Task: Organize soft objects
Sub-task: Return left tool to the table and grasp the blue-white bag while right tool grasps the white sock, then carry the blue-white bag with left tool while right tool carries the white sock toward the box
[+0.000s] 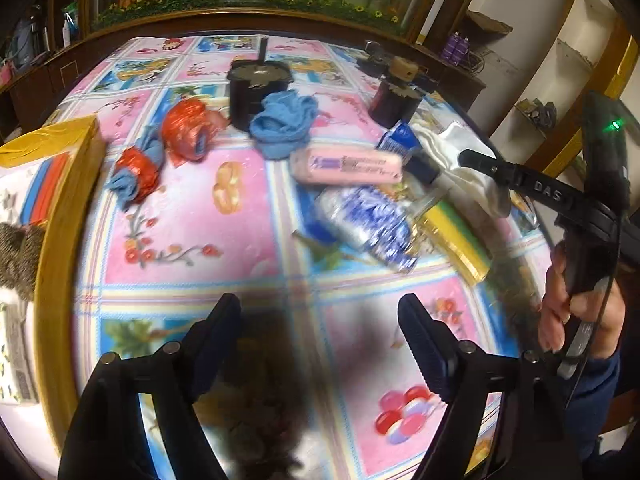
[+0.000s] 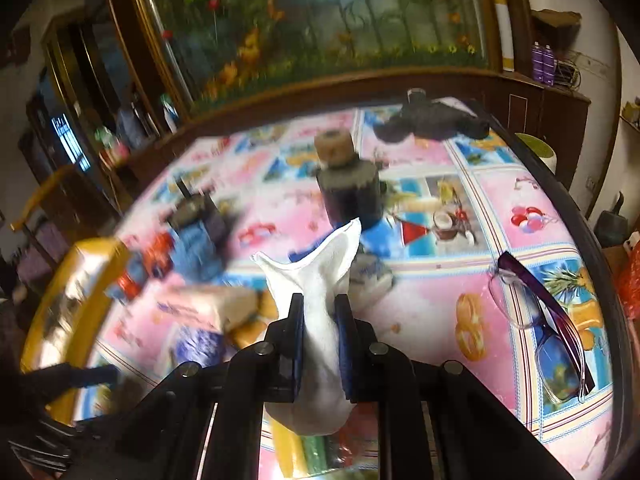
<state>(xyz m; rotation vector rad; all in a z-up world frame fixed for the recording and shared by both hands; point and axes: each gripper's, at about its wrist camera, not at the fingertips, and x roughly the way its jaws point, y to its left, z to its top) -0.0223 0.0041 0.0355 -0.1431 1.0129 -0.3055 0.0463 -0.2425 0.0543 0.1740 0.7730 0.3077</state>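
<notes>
In the right wrist view my right gripper is shut on a white cloth, which sticks up between the pads and bulges out below them. The left wrist view shows that gripper at the right with the white cloth, a hand around its handle. My left gripper hovers open over the flowered tablecloth with nothing between its fingers. Beyond it lie a blue cloth, two red-and-blue bundles, a pink packet and a blue-white packet.
A yellow-rimmed box stands at the table's left edge. Two dark jars stand at the back. A yellow sponge pack lies near the right. Glasses lie at the right, a black object at the far edge.
</notes>
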